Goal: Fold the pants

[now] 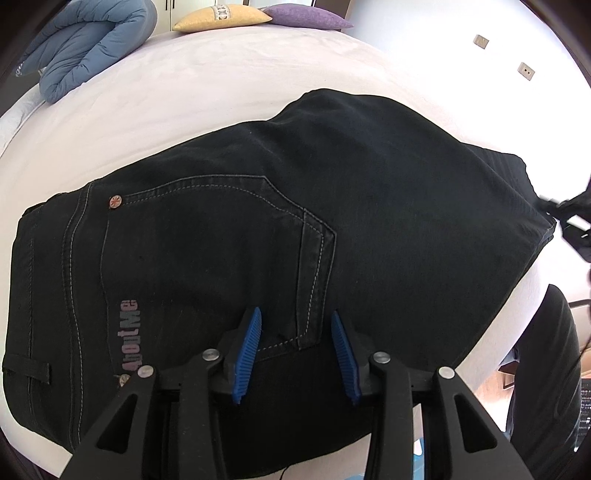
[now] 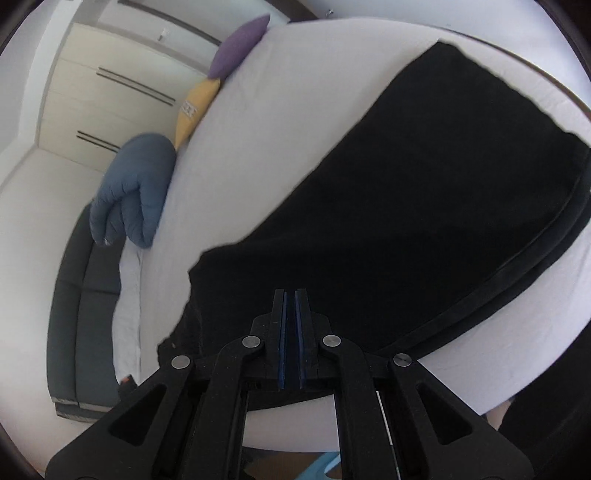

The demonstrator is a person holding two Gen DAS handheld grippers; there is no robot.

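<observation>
Black jeans lie folded on a white bed, back pocket and "AboutMe" print facing up. My left gripper is open, its blue pads hovering over the pocket's lower edge near the bed's front edge, holding nothing. In the right wrist view the jeans are a flat dark shape on the bed. My right gripper has its fingers nearly together over the near edge of the jeans; whether cloth is pinched between them cannot be told.
A folded blue duvet, a yellow pillow and a purple pillow lie at the bed's far end. A wardrobe and a dark sofa stand beside the bed. The other gripper shows at right.
</observation>
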